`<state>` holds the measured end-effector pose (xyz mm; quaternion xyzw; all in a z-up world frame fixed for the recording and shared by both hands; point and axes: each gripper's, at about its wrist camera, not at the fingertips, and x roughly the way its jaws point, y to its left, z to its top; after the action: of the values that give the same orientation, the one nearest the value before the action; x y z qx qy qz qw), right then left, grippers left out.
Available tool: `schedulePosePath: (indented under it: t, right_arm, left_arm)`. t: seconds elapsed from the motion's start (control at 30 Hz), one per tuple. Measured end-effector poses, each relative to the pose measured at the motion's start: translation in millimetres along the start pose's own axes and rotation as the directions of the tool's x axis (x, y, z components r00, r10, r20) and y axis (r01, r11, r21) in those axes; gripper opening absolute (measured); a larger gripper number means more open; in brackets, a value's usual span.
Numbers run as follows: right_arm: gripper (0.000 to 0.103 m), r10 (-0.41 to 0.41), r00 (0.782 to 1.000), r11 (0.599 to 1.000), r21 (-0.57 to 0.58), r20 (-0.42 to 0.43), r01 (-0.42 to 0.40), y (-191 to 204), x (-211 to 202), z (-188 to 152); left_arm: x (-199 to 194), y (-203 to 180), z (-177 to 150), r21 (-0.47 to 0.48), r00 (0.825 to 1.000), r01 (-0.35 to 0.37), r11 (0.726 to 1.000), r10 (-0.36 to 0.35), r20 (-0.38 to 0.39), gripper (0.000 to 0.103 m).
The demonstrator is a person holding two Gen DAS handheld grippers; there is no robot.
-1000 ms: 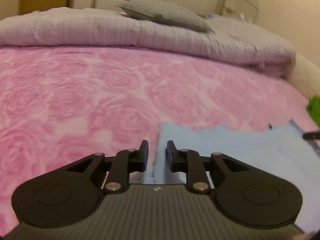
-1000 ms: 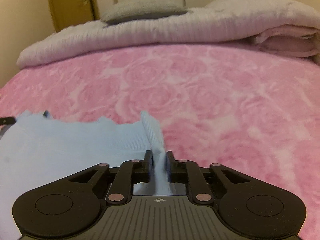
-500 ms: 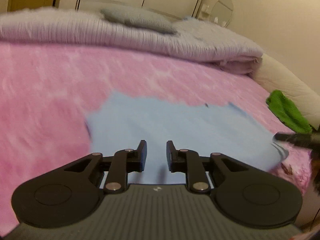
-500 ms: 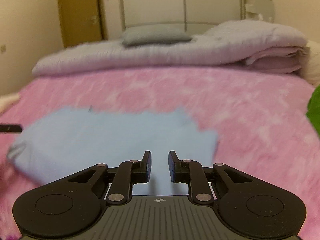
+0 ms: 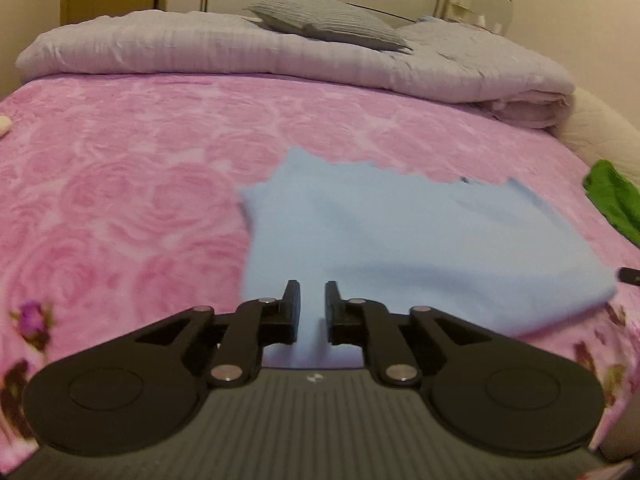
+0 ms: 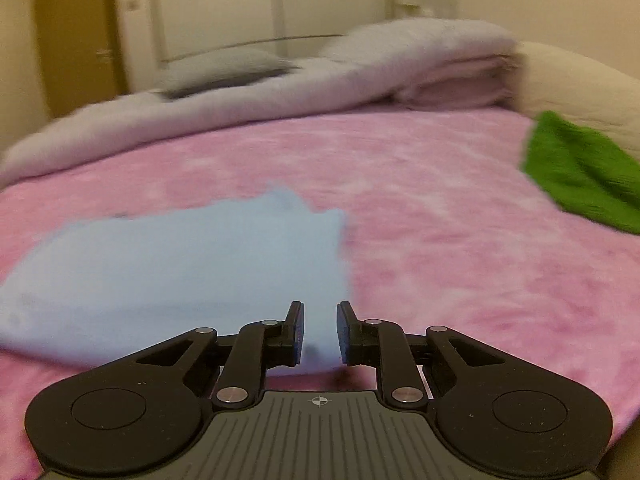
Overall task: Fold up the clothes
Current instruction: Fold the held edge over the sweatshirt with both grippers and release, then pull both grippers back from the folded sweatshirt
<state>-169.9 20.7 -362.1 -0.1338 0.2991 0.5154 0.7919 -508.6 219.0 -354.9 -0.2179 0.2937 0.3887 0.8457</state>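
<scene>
A light blue garment [image 5: 400, 240] lies folded flat on the pink rose-patterned bed cover [image 5: 120, 160]. My left gripper [image 5: 312, 292] hovers over the garment's near left edge. Its jaws are closing, with a narrow gap still between them and no cloth pinched. In the right wrist view the same blue garment [image 6: 180, 264] spreads to the left. My right gripper [image 6: 319, 312] stands open over its near right corner with nothing held. A dark tip of the right gripper [image 5: 630, 276] shows at the right edge of the left wrist view.
A green garment [image 6: 580, 176] lies at the bed's right side, also seen as a green garment [image 5: 612, 200] in the left wrist view. A rolled grey-lilac duvet [image 5: 280, 52] and a grey pillow [image 5: 328, 24] fill the far end. Wardrobe doors stand behind.
The right gripper let go of the blue fold it pinched a second ago. Both grippers drew back toward the near edge, and the garment now lies folded. The left jaws stand closer together.
</scene>
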Motion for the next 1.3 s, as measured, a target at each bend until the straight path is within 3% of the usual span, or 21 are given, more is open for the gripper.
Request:
schedulePosePath:
  t: [0.03,0.17,0.27,0.33,0.47,0.63,0.93,1.3]
  right_arm:
    - [0.018,0.031,1.0,0.999,-0.009,-0.006,-0.031,7.1,1.8,-4.4]
    - [0.018,-0.008,0.994,0.999,0.05,-0.112,0.014,9.6,28.5,-25.8]
    - [0.018,-0.083,0.989,0.985,0.139,-0.124,0.1,7.9,6.2,-31.1]
    - [0.018,-0.092,0.989,0.977,0.183,-0.118,0.113,10.6,-11.6,-35.1]
    - [0.018,-0.003,0.993,0.966,0.257,-0.118,0.034,18.6,-36.9,-41.2]
    - [0.018,0.008,0.996,0.977,0.211,-0.084,0.01,46.9,-77.5,-38.2]
    - [0.018,-0.022,0.999,0.995,0.095,-0.036,0.026,70.3,-121.4,-43.3]
    - [0.018,0.01,0.999,0.999,0.043,-0.038,-0.009,82.1,-134.4,-48.3]
  left_arm:
    - [1.2,-5.2,-3.5,0.001,1.0,-0.002,1.0,0.002,-0.017,0.013]
    - [3.4,-12.8,-20.5,-0.029,0.996,-0.051,0.998,0.048,-0.076,0.014]
    - [-12.0,-24.0,-27.7,-0.019,0.992,-0.088,0.996,0.086,-0.09,0.015]
    - [-26.2,-35.1,-33.7,-0.017,0.99,-0.102,0.995,0.1,-0.097,0.015]
    - [-49.5,-57.8,-48.0,-0.007,0.988,-0.105,0.994,0.104,-0.115,0.02]
    - [-81.5,-78.8,-67.6,-0.006,0.99,-0.084,0.996,0.083,-0.115,0.02]
    - [-131.2,-96.6,-76.6,0.029,0.991,-0.121,0.992,0.122,-0.052,0.022]
    - [-170.8,-97.1,-79.3,0.033,0.988,-0.157,0.987,0.157,0.004,0.025]
